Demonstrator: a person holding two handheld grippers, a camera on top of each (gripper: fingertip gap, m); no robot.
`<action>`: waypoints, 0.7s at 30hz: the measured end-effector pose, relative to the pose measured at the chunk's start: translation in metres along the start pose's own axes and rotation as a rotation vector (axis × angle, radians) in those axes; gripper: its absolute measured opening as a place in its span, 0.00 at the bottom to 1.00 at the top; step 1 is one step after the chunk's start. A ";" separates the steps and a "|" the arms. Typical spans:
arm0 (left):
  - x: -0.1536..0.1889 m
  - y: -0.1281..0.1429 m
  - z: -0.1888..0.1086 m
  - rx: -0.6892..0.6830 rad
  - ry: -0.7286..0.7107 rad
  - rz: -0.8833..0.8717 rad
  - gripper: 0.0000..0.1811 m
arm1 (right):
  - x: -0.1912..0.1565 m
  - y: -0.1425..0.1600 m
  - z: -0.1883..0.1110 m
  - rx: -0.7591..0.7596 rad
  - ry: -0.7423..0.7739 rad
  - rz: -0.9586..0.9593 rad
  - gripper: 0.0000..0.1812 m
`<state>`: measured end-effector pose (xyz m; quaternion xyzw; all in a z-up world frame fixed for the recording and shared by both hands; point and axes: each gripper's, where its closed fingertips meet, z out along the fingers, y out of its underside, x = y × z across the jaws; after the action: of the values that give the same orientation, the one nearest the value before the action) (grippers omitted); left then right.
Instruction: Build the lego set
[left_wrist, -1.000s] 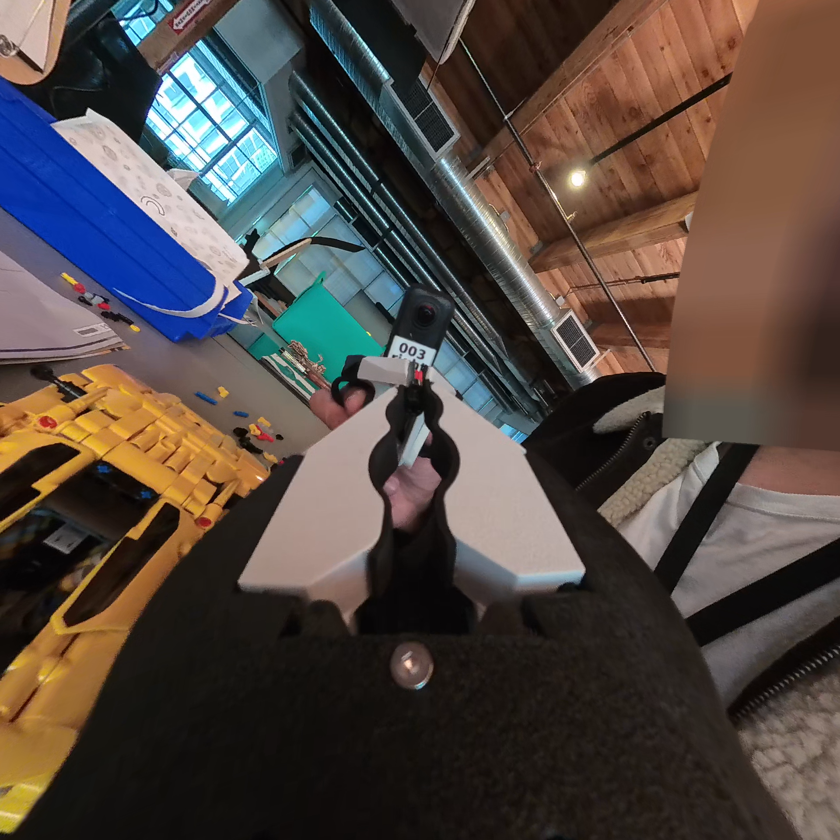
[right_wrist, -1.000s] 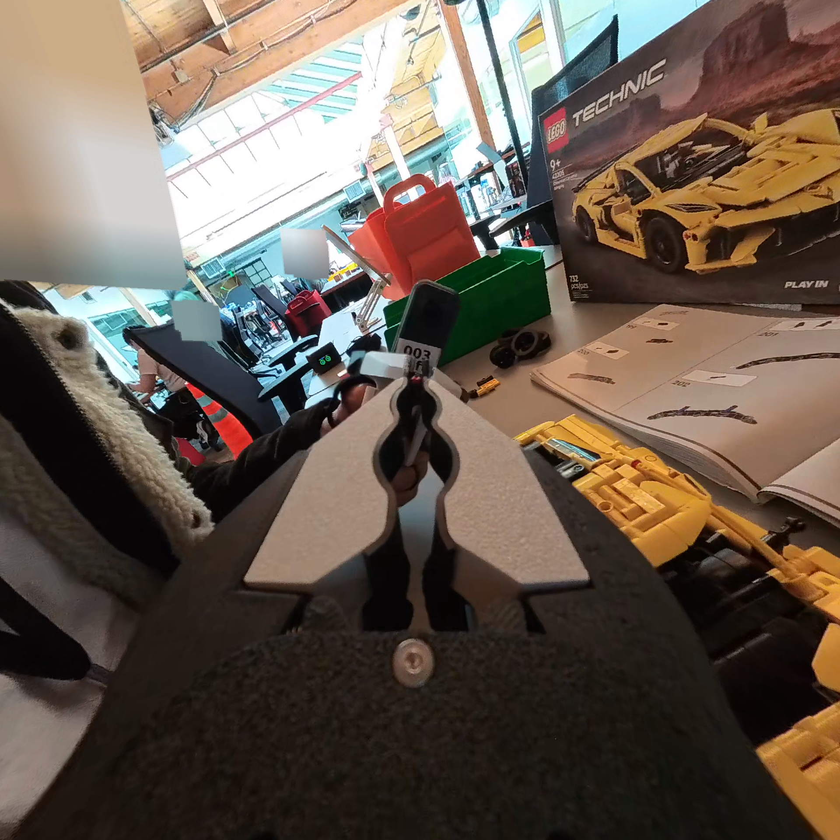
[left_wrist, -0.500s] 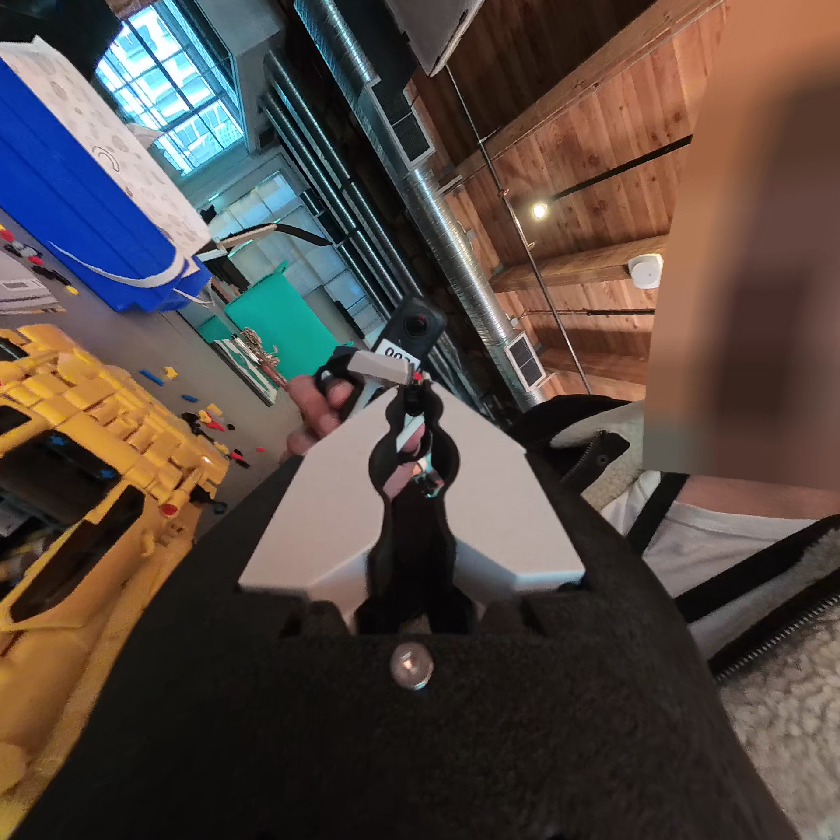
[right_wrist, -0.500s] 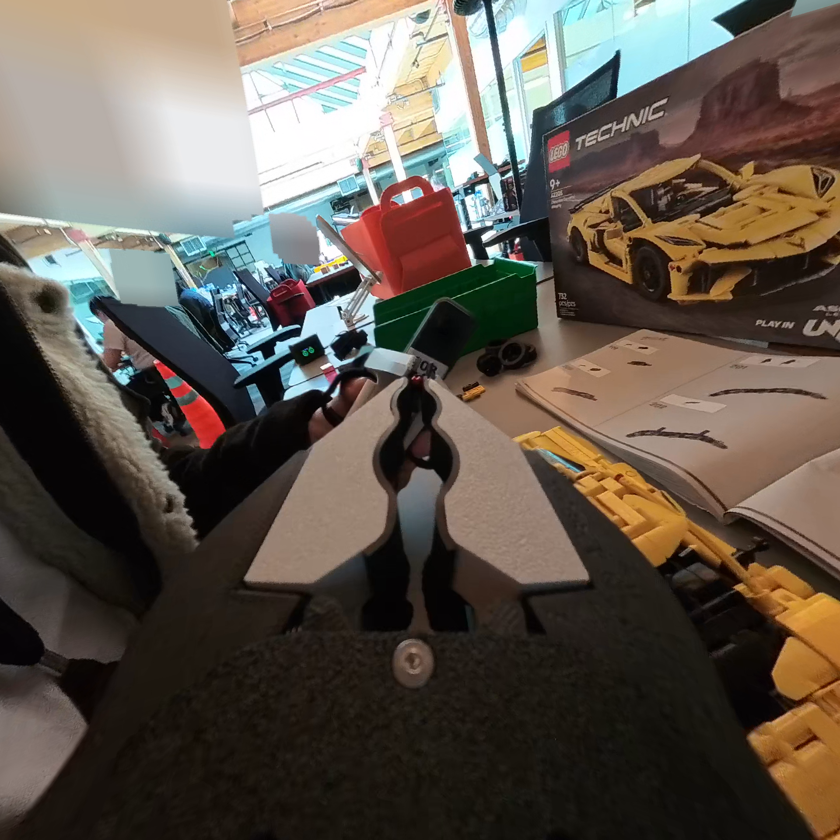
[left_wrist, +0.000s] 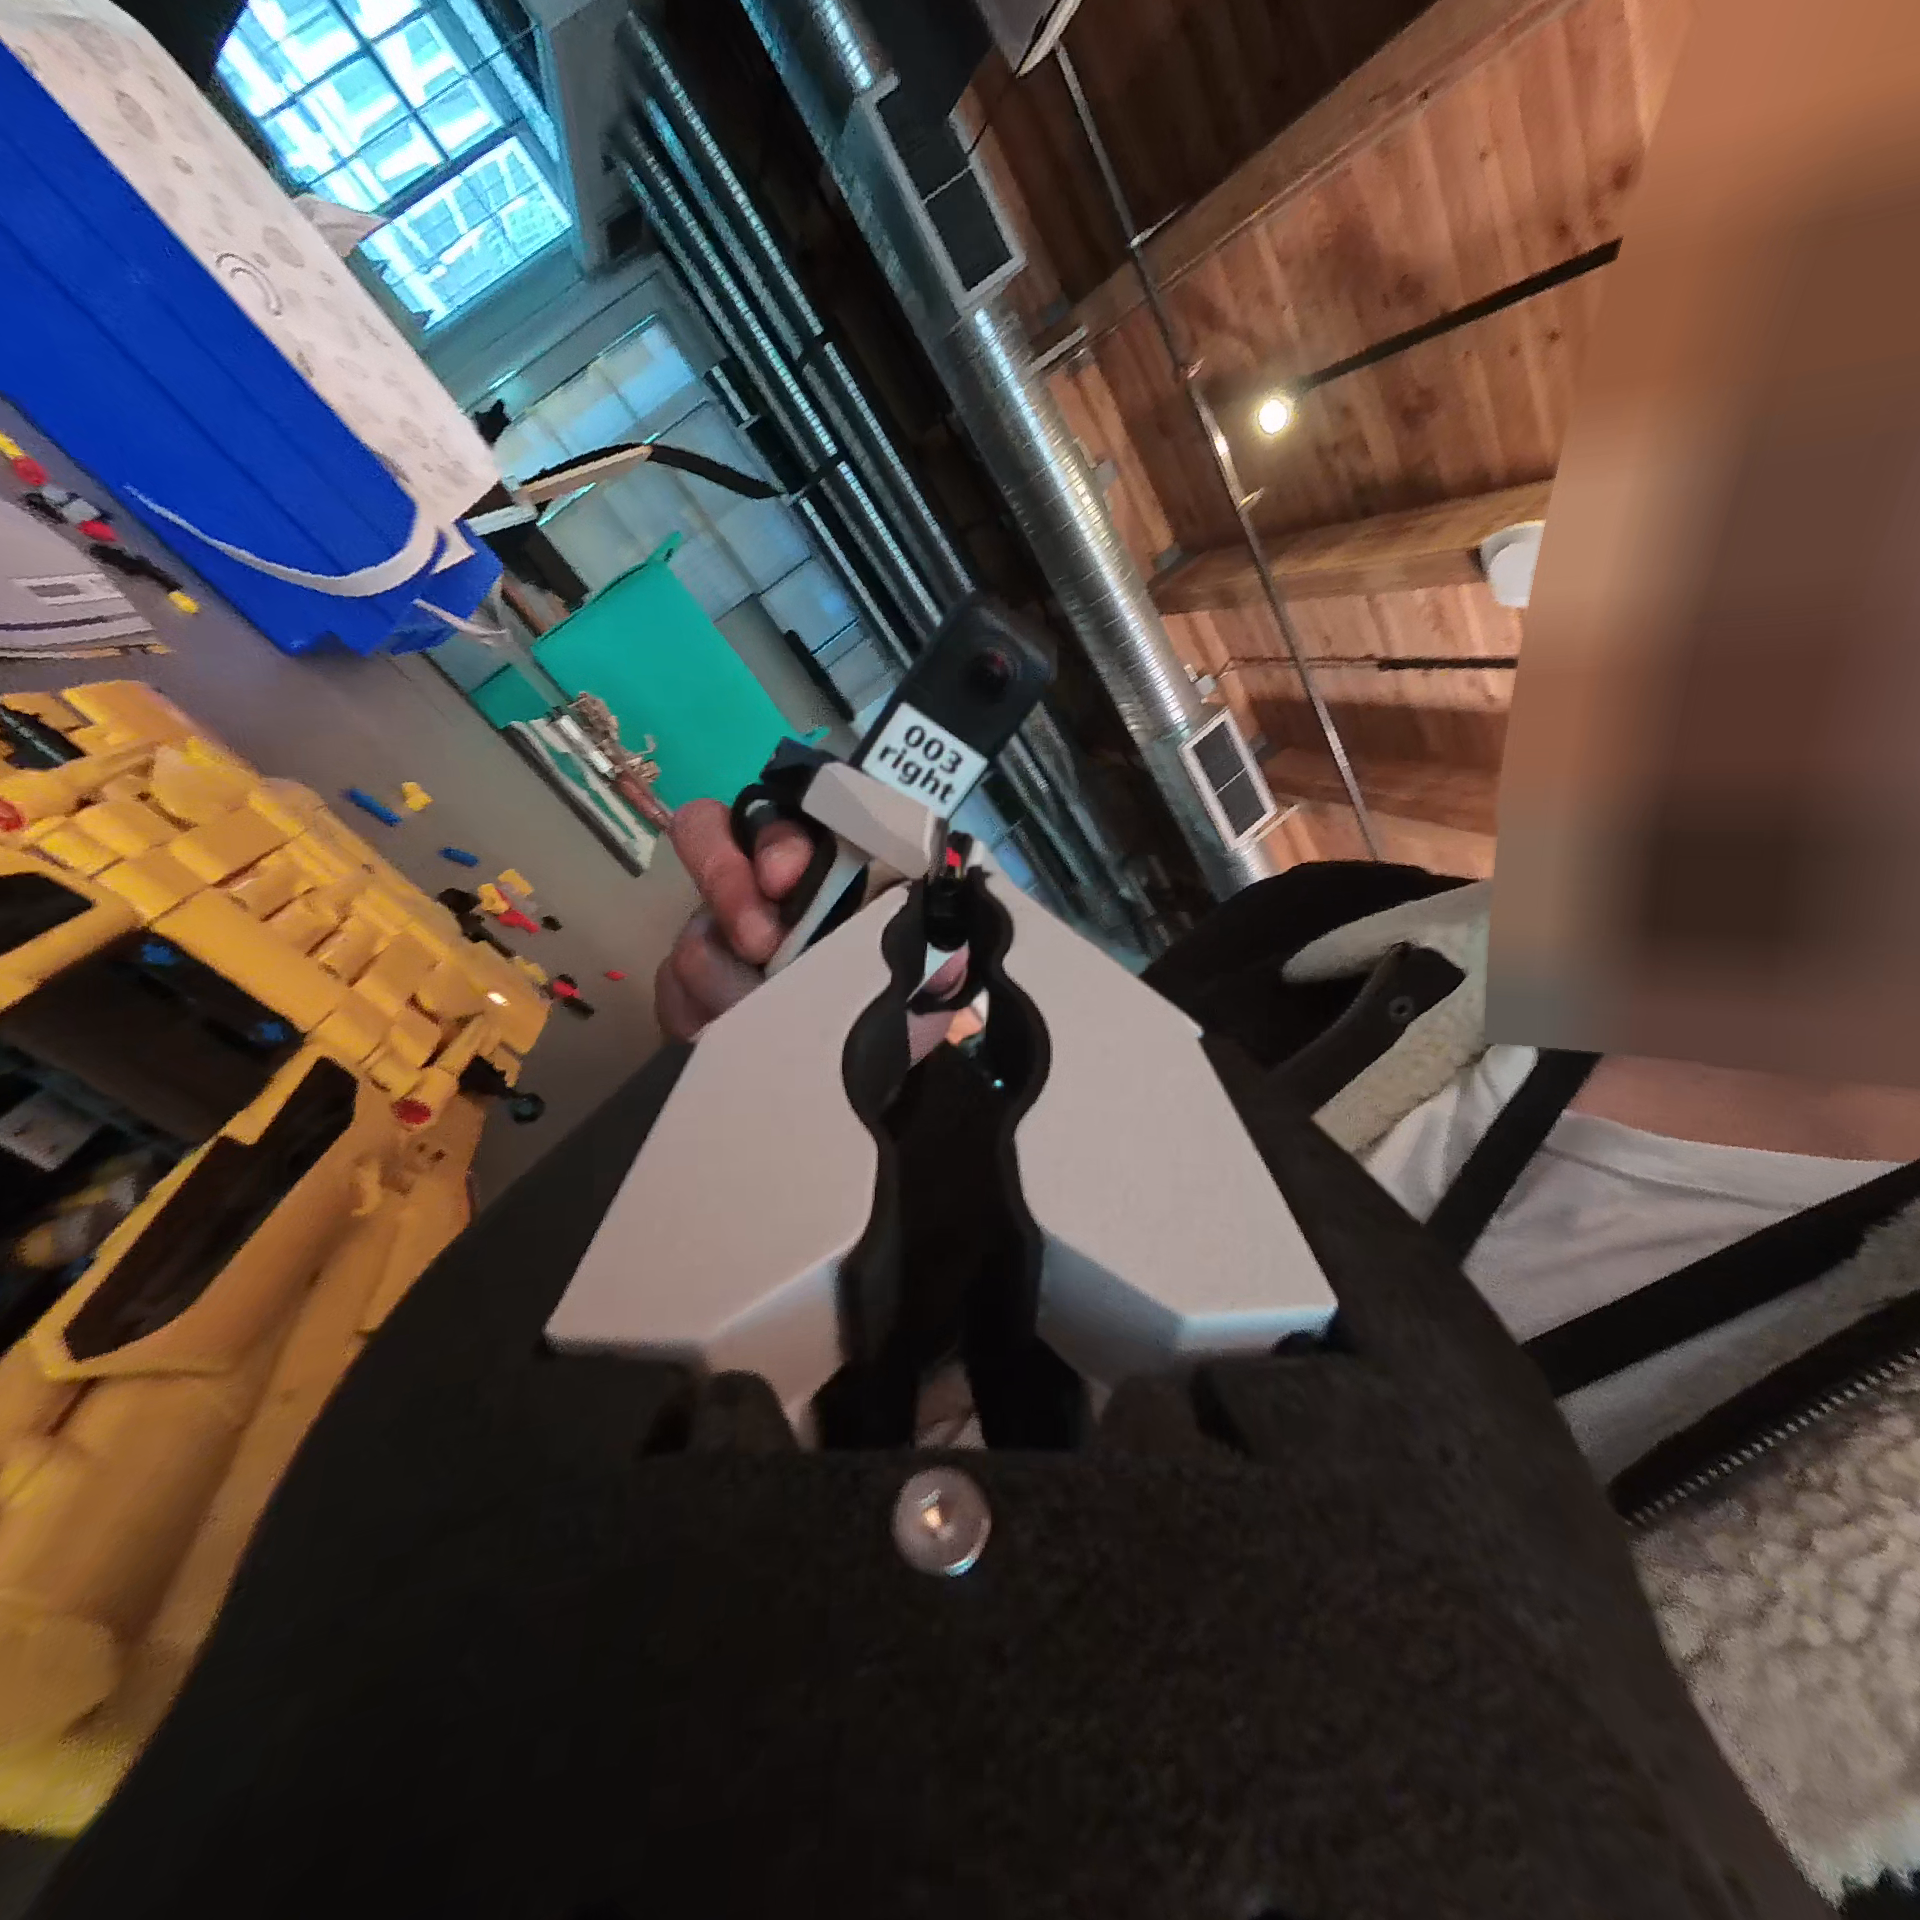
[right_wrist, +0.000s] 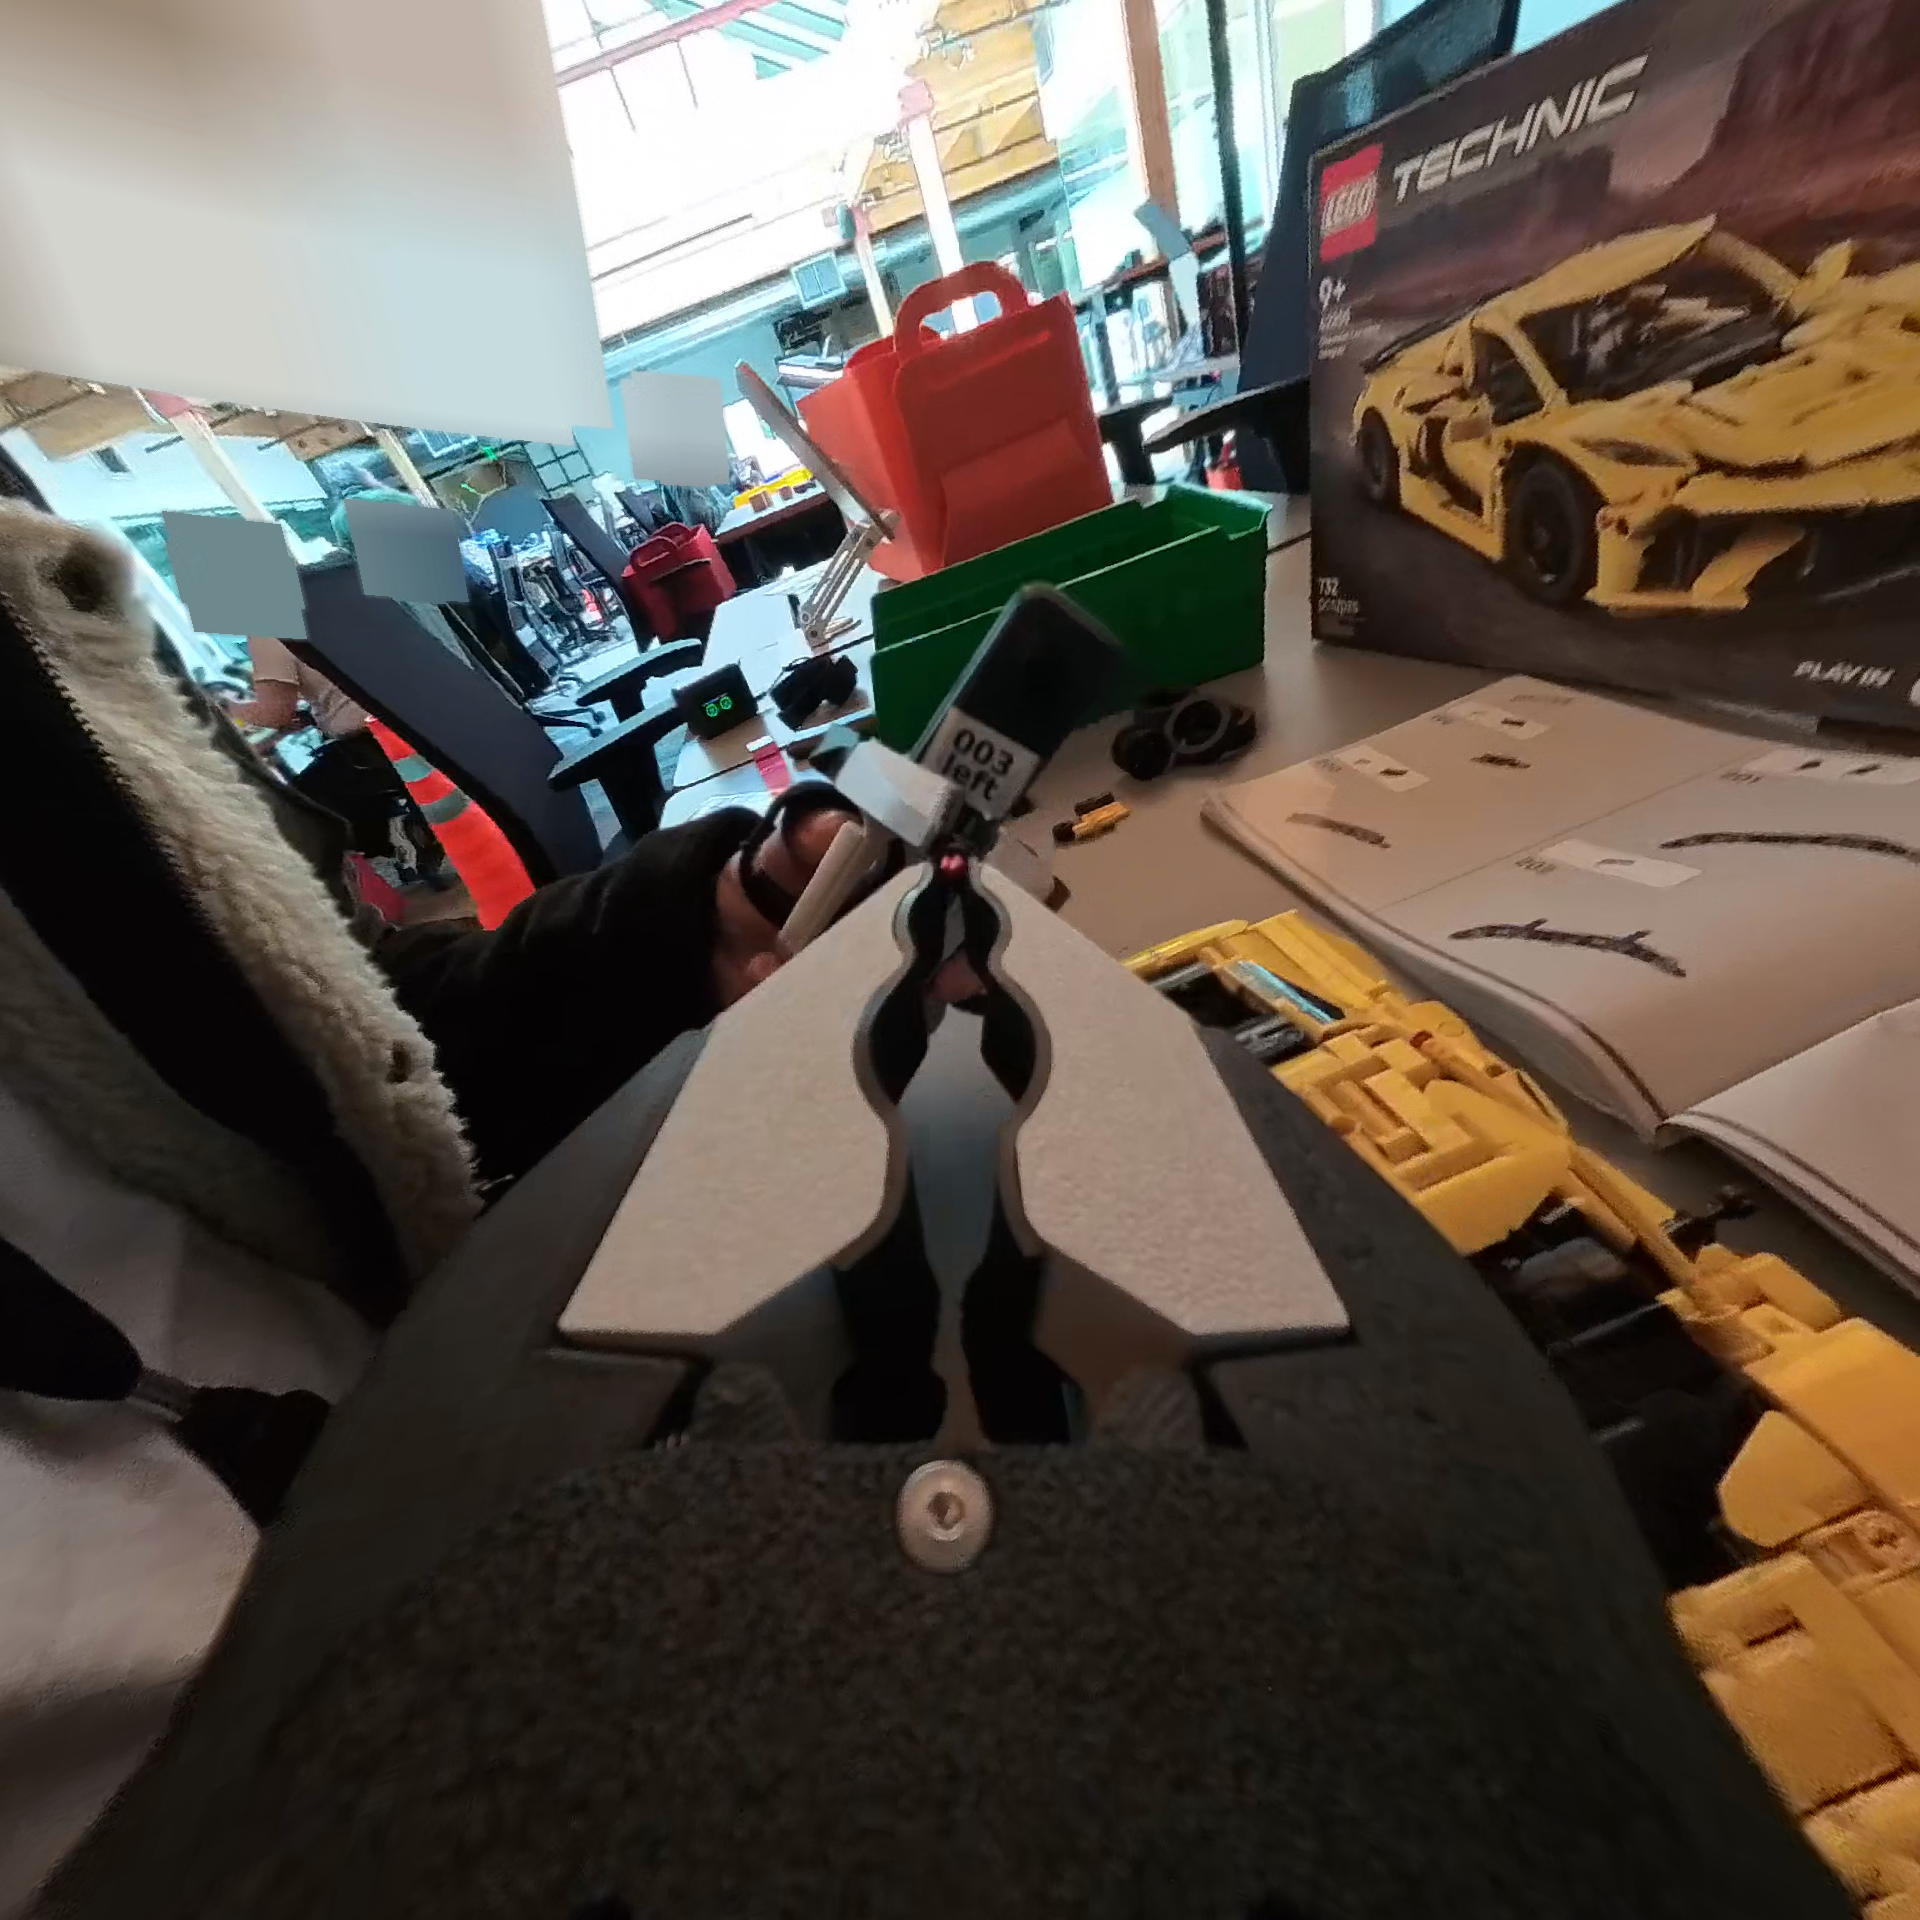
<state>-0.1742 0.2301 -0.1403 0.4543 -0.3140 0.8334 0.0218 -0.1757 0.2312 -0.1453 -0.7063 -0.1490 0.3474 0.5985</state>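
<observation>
A grey worktable (right_wrist: 1340, 686) in an open workshop with a timber ceiling and steel ducting carries the build. In the right wrist view the set's box (right_wrist: 1621, 353) stands at upper right, the open instruction booklet (right_wrist: 1558, 894) lies below it, and a green bin (right_wrist: 1070, 613) with an orange bag (right_wrist: 966, 426) sits at centre top.

We hold both tools raised off the table, tip to tip. The left gripper (left_wrist: 948, 920) has its jaws drawn nearly together on a small dark piece with a red tip (left_wrist: 948, 883); the right gripper (right_wrist: 951, 883) meets it from the opposite side, jaws likewise almost shut on the same small part. The part is too small to identify further.

Compared with the frames a second ago, both cameras have tilted, so that the opposing gripper sits higher and its white label now faces the lens, while the pinch itself is unchanged. We judge this to be a reorientation of the piece in the air, not yet a placement.

The yellow car model (left_wrist: 239, 997) lies on the table at the left edge of the left wrist view and at lower right of the right wrist view, well apart from the tips. Loose pieces (left_wrist: 499, 904) are scattered beyond it.
</observation>
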 end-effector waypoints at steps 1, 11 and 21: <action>-0.002 0.001 0.000 -0.014 -0.022 0.015 0.04 | 0.001 0.002 0.000 -0.009 0.003 0.007 0.02; -0.011 0.000 -0.002 -0.028 -0.090 0.056 0.04 | 0.009 0.006 0.000 0.017 -0.013 0.105 0.02; -0.013 0.002 -0.002 -0.067 -0.144 0.159 0.04 | 0.009 0.006 -0.002 0.030 -0.069 0.212 0.05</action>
<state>-0.1687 0.2323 -0.1520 0.4857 -0.3776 0.7866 -0.0519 -0.1691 0.2343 -0.1540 -0.6969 -0.0886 0.4351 0.5632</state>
